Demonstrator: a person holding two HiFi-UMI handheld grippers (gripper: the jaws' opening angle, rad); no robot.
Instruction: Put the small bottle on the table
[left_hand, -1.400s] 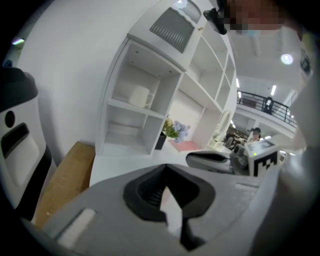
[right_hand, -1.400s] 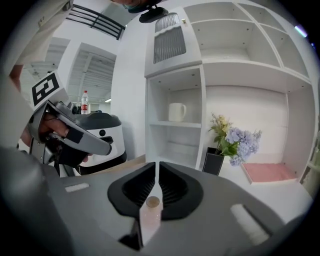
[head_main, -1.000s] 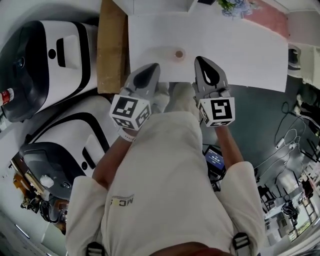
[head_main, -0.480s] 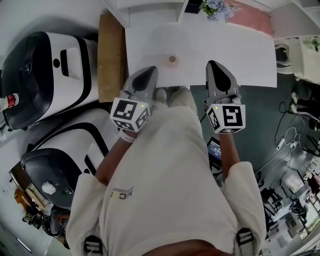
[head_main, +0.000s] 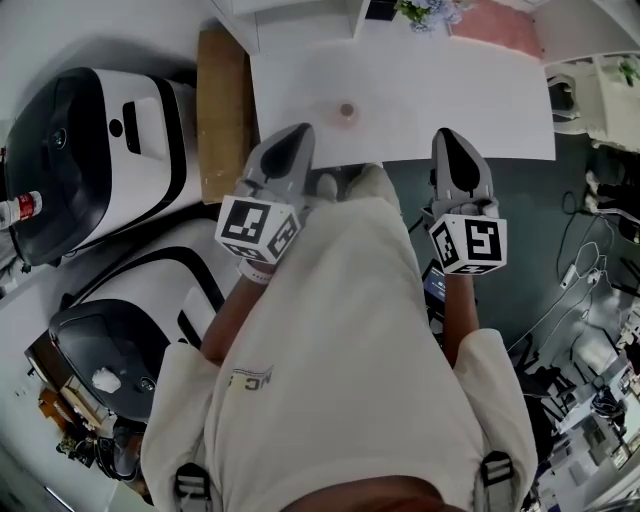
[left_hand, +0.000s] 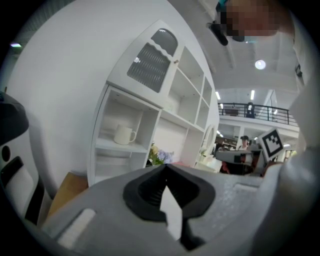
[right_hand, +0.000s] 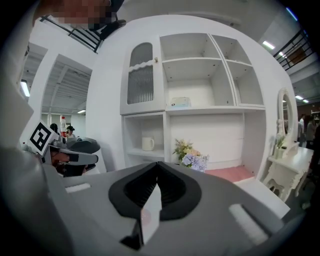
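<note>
Head view, with both gripper views. The small bottle (head_main: 347, 110) stood upright on the white tabletop (head_main: 450, 90), seen from above as a small round brownish top. It was near the tabletop's front edge, free of both tools and in the same spot as in the two preceding frames.

The left gripper (head_main: 290, 150) hung at the front edge, below and to the left of the bottle, with its place in the view almost unchanged. The right gripper (head_main: 452, 152) had drifted outward over the preceding second, from just right of the bottle to well apart from it, near the front edge further to the right.

In each gripper view the fingers lay together with nothing between them. Both cameras looked level over the table towards a white shelf unit (right_hand: 200, 90) holding a mug (right_hand: 147, 143), with flowers (right_hand: 190, 156) in front of it. Neither gripper view showed the bottle.

Interpretation: the placement appeared to be finished, since the bottle rested unsupported on the tabletop. The widening gap on the right, with both tools closed and empty, read as a withdrawal after release rather than an approach. Nothing of the task seemed to remain beyond clearing the hands away.
</note>
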